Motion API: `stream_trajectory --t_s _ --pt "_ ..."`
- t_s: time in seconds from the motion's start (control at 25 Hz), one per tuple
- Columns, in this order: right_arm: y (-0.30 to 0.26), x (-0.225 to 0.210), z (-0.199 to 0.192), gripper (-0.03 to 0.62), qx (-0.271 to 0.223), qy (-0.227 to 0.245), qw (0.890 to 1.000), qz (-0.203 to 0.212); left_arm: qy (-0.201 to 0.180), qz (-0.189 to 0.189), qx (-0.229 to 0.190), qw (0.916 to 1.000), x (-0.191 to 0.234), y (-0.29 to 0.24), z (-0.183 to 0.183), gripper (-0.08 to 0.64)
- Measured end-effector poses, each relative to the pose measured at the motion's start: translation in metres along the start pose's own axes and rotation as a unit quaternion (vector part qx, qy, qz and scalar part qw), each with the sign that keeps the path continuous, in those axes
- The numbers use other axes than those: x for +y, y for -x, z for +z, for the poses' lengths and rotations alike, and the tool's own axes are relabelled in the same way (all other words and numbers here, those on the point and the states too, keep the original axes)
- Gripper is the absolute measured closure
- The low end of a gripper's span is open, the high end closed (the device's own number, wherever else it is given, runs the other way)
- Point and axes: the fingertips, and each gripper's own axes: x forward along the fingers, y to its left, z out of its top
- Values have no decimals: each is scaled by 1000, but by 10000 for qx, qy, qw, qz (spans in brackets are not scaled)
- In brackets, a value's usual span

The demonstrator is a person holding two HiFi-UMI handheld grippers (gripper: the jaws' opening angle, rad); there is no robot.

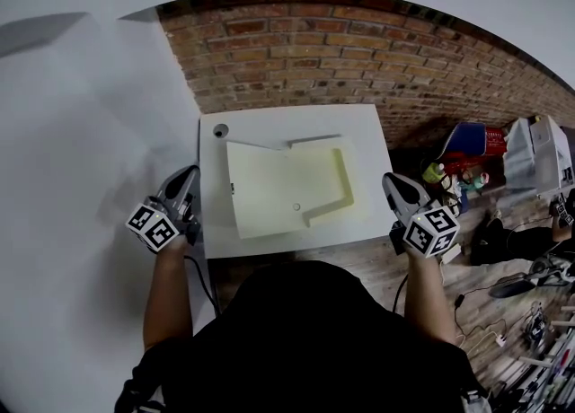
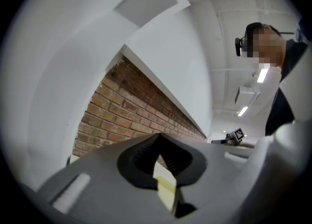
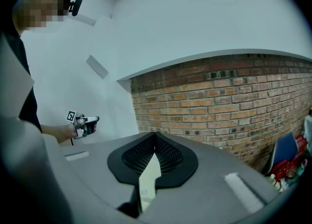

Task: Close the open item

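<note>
Setting: a small white table [image 1: 269, 126] stands against a brick wall [image 1: 359, 43], seen from above over the person's dark-clothed shoulders.
Open item: a flat, pale yellow box [image 1: 296, 188] lies open in the middle of the table. Its lid is spread flat to the left, and the shallow tray with a raised edge is on the right.
Left gripper: the left gripper [image 1: 190, 173] is held just off the table's left edge, level with the box but apart from it. Its own view shows the left gripper's [image 2: 158, 136] jaw tips pressed together with nothing held. A sliver of the yellow box [image 2: 165, 186] shows through the gap behind the tips.
Right gripper: the right gripper [image 1: 392, 181] is held just off the table's right edge, also clear of the box. In its own view the jaw tips meet and grip nothing.
Table corner: a small dark round thing [image 1: 220, 131] sits at the far left corner.
Floor at right: red and blue clutter [image 1: 467, 146] lies by the wall.
</note>
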Motion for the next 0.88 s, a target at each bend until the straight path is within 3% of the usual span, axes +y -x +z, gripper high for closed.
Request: stream_trajectory --t_s 0.2,0.44,0.68,0.88 --pt "5 -4 -8 588 31 -105 9999 -1 -179 259 195 9993 14 7 -23 558" --pt "-1 -5 -18 588 75 -171 9997 148 -121 505 499 9974 32 13 -56 558" --pt "-11 -8 -29 588 217 -144 9992 302 418 727 523 9951 51 16 -90 558" --pt "-14 -19 -46 588 491 -70 9983 301 592 897 686 9918 62 10 -122 558"
